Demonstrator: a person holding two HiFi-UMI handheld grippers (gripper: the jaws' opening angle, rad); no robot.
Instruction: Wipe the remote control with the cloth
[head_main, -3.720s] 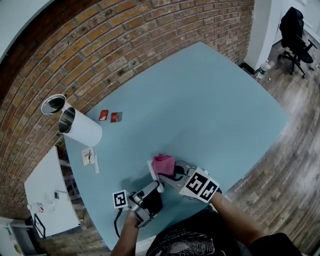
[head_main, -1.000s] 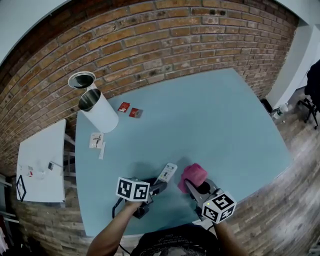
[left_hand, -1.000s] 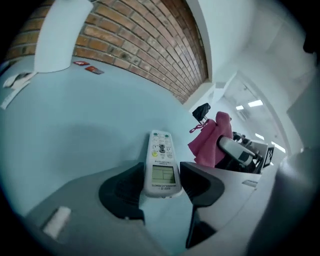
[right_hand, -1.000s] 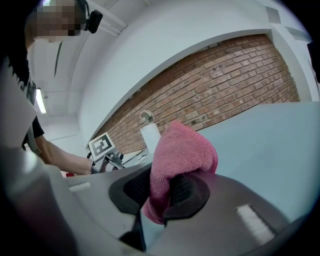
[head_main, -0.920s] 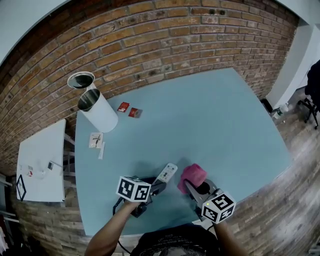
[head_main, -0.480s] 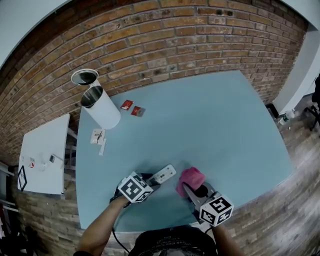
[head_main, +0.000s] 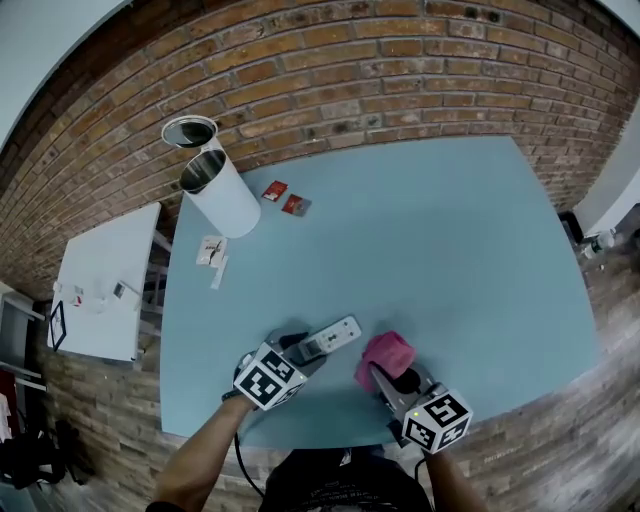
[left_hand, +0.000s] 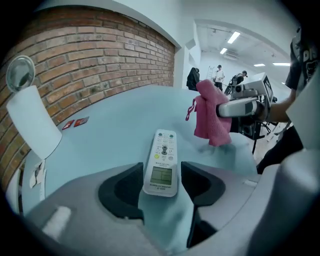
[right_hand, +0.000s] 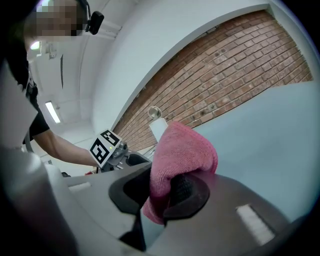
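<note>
A white remote control (head_main: 326, 342) lies on the light blue table (head_main: 450, 230), screen and buttons up. My left gripper (head_main: 298, 354) is at its near end. In the left gripper view the remote (left_hand: 163, 161) sits between the jaws of my left gripper (left_hand: 161, 186), which are opening, with a thin gap on the right side. My right gripper (head_main: 392, 378) is shut on a pink cloth (head_main: 385, 356), held just right of the remote and apart from it. The bunched cloth (right_hand: 181, 152) bulges out of my right gripper (right_hand: 162, 192).
A white cylinder can (head_main: 222, 192) stands at the table's far left corner with a round metal lid (head_main: 190, 130) behind it. Two red packets (head_main: 285, 198) and paper scraps (head_main: 212, 254) lie near it. A white side table (head_main: 105, 285) stands left; a brick wall runs behind.
The left gripper has rolled, its marker cube now facing differently, and the remote has swung from pointing steeply away to lying more across. The right gripper with the cloth stayed put.
</note>
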